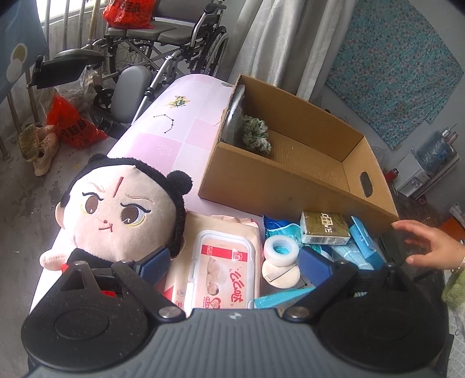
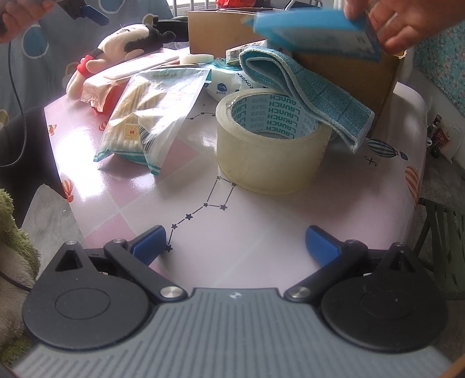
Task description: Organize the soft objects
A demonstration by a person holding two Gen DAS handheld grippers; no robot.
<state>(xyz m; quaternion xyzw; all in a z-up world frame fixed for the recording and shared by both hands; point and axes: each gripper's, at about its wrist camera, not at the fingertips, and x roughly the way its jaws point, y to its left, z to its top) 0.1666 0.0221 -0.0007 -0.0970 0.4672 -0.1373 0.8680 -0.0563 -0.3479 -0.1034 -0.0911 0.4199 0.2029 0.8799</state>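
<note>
A plush doll [image 1: 122,209] with black hair lies at the table's left edge, also seen far off in the right wrist view [image 2: 128,43]. My left gripper [image 1: 234,263] is open above a pink wet-wipes pack [image 1: 221,267], its left finger beside the doll. A cardboard box [image 1: 290,180] holds a green crumpled cloth [image 1: 255,136]. My right gripper [image 2: 235,244] is open over bare pink table [image 2: 261,232], holding nothing. A folded blue cloth [image 2: 305,87] drapes over a clear tape roll [image 2: 273,139]. A bare hand [image 2: 407,20] holds a flat blue pack [image 2: 316,32] above the box [image 2: 343,67].
A bag of cotton swabs [image 2: 148,107] lies left of the tape roll. A small white tape ring [image 1: 280,247], a green-wrapped bar [image 1: 324,228] and blue packs [image 1: 363,241] crowd the box's near wall. A hand [image 1: 430,247] hovers at the right. A wheelchair [image 1: 162,49] stands beyond the table.
</note>
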